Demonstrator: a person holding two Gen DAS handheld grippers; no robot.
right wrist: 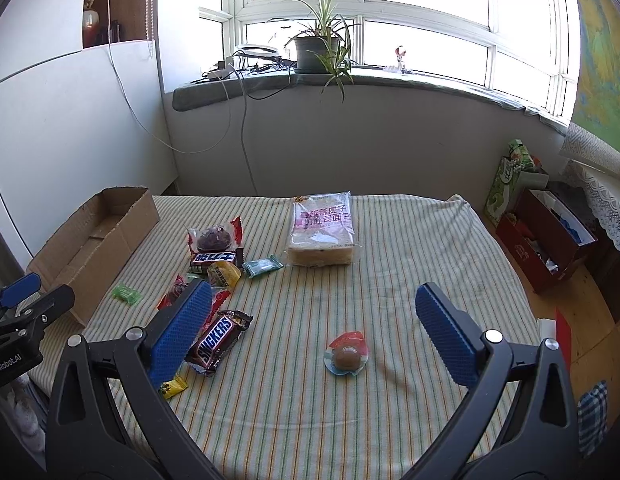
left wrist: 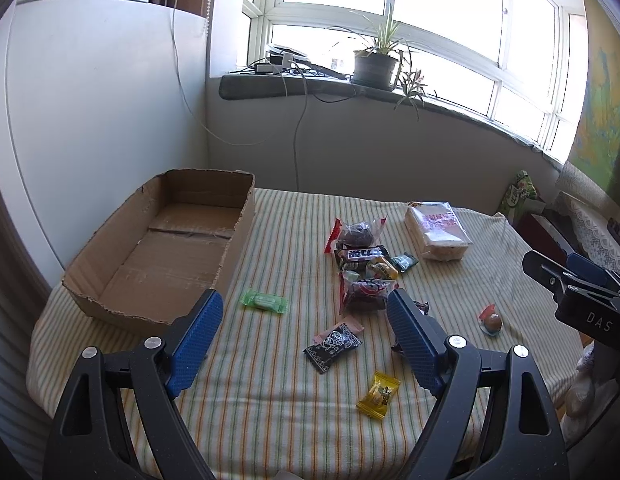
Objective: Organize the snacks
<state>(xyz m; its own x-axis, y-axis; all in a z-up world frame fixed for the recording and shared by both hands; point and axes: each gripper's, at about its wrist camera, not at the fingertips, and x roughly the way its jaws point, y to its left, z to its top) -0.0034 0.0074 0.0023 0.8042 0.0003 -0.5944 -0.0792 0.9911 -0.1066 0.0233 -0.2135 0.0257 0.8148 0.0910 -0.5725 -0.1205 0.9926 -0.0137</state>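
Hovering wide, left claw (left wrist: 306, 312), right claw (right wrist: 313, 304) over egg packet (right wrist: 346, 354), cardboard box (left wrist: 158, 248) empty.

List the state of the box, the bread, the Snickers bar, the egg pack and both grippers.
Cardboard box: open-topped, nothing inside.
Bread bag: sealed, lying flat.
Snickers bar: wrapped, lying flat.
Egg pack: sealed, lying alone.
Left gripper: open, holding nothing.
Right gripper: open, holding nothing.

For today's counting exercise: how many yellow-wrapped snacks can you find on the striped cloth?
2: a yellow candy alone at the near edge, and a yellow packet in the central pile. Others may be hidden beneath the pile.
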